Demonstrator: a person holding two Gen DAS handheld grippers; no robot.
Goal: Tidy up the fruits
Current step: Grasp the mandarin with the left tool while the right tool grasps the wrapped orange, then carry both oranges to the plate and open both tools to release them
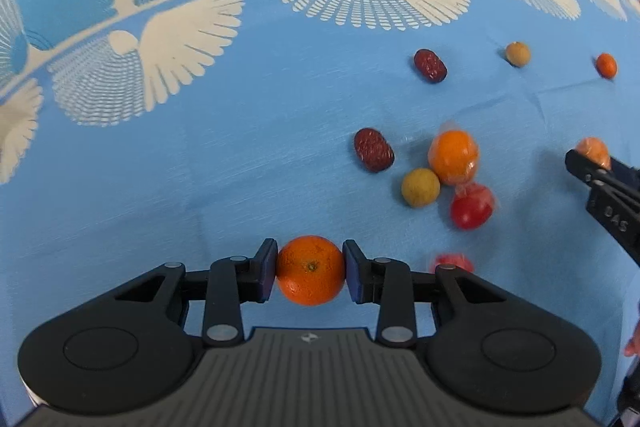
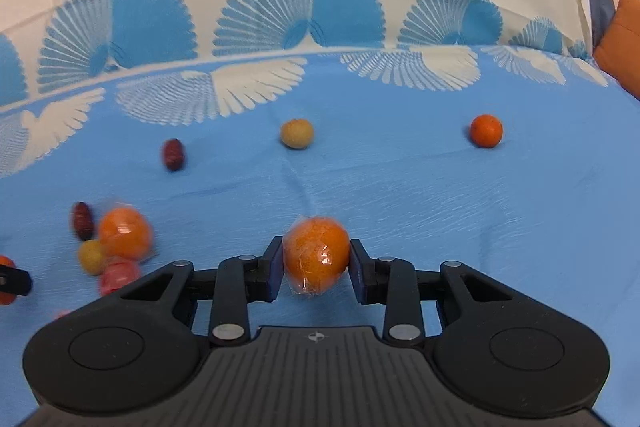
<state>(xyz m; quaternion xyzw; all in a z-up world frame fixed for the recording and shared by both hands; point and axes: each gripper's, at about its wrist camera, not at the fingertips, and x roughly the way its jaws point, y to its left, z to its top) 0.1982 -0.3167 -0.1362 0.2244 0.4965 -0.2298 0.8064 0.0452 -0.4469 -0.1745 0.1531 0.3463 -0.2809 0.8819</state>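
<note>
My left gripper is shut on a bare orange above the blue cloth. My right gripper is shut on a plastic-wrapped orange; it also shows at the right edge of the left wrist view. A cluster lies on the cloth: a wrapped orange, a yellow-brown round fruit, a wrapped red fruit and a red date. Farther off lie another red date, a tan round fruit and a small orange.
A blue tablecloth with white fan patterns covers the table. A second red wrapped fruit shows partly behind my left gripper's right finger. An orange cushion sits at the far right beyond the table edge.
</note>
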